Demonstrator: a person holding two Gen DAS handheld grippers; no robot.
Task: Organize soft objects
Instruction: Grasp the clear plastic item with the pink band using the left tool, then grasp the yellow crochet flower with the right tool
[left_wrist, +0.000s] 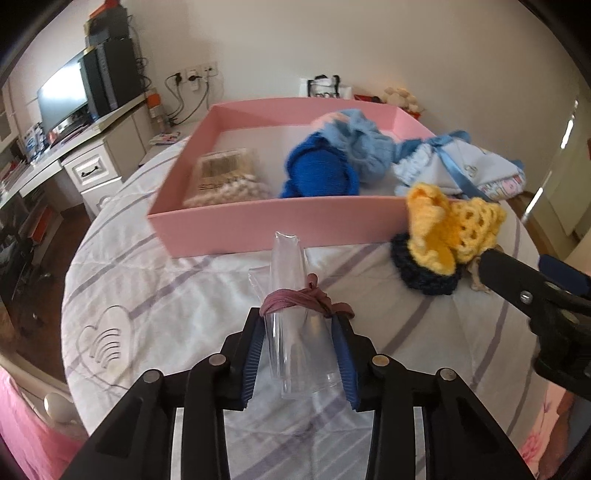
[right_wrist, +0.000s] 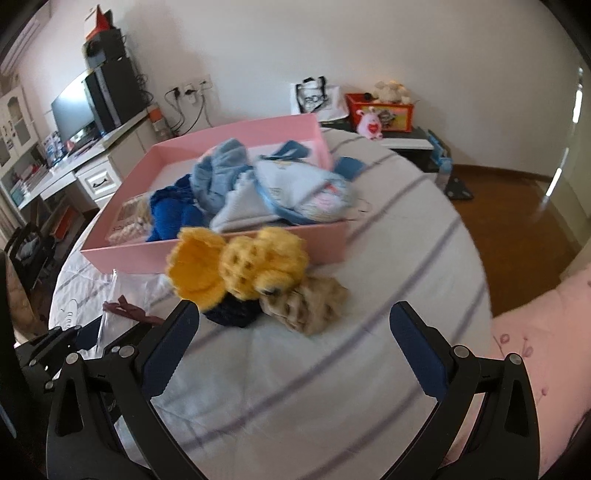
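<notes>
Crocheted pieces (right_wrist: 236, 266) sit in a small heap on the striped bedsheet (right_wrist: 332, 369), just in front of the near wall of the pink box (right_wrist: 332, 240): two yellow ones on top, a dark navy one (right_wrist: 231, 314) under them, and a beige one (right_wrist: 306, 302) at the right of the heap. From the left wrist view the yellow crochet (left_wrist: 450, 225) overlaps the box's front corner, with the navy piece (left_wrist: 424, 273) below it on the sheet.

Inside the box lie more soft things: a royal blue knit (left_wrist: 317, 170), a lighter blue knit (left_wrist: 354, 140) against it, a pale blue cloth item with a satin ribbon (left_wrist: 454, 166) hanging partly over the right side, and a packaged cream knit (left_wrist: 225, 177) at the left (its label is too blurred to read).

The left gripper (left_wrist: 299, 354) is clamped on a clear plastic bag (left_wrist: 291, 295), both blue pads pressed against its sides; a mauve ribbon (left_wrist: 303, 299) is tied round the bag just beyond the fingertips.

The right gripper (right_wrist: 295, 332) hangs over the sheet with its jaws wide apart and nothing between them, its left finger close to the navy piece. Whether it touches is unclear.
</notes>
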